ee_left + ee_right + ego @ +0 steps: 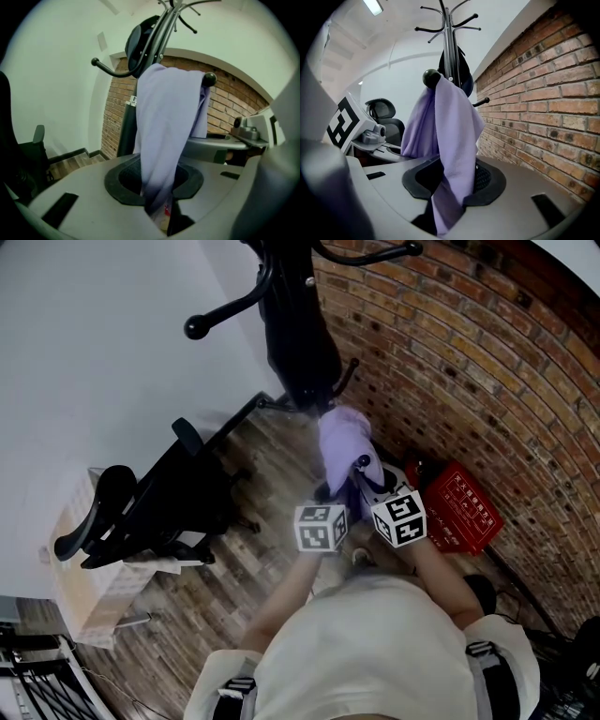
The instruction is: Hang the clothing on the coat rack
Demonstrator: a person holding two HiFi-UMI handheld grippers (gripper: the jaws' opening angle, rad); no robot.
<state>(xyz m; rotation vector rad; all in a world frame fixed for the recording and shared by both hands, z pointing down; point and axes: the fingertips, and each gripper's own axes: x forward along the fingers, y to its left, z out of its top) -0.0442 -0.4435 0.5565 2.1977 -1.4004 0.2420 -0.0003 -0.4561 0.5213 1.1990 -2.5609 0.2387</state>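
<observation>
- Closest in, the left gripper (pixel 160 210) has its jaws pinched on the lower end of the lilac soft-fabric garment (pixel 165 122). The cloth rises straight out of the jaws.
- Alongside it, the right gripper (pixel 446 212) is likewise clamped on another hanging end of the same garment, so both hold cloth and neither is spread.
- Just beyond the jaws, the garment drapes over the black ball-tipped peg (pixel 431 77) of the black metal coat rack (pixel 448 42), with folds falling on both sides of the ball.
- To finish well, I judge the cloth should sit behind the ball and hang in balance on both sides. Ease the tension, then let go with one gripper at a time, so that no tug drags the cloth back over the tip.
- Higher on the rack hangs a dark black fabric item (pixel 462 68), apart from the lilac cloth.
- Farthest back stands the red brick wall (pixel 543 93), close enough that the grippers are best drawn back away from it.
</observation>
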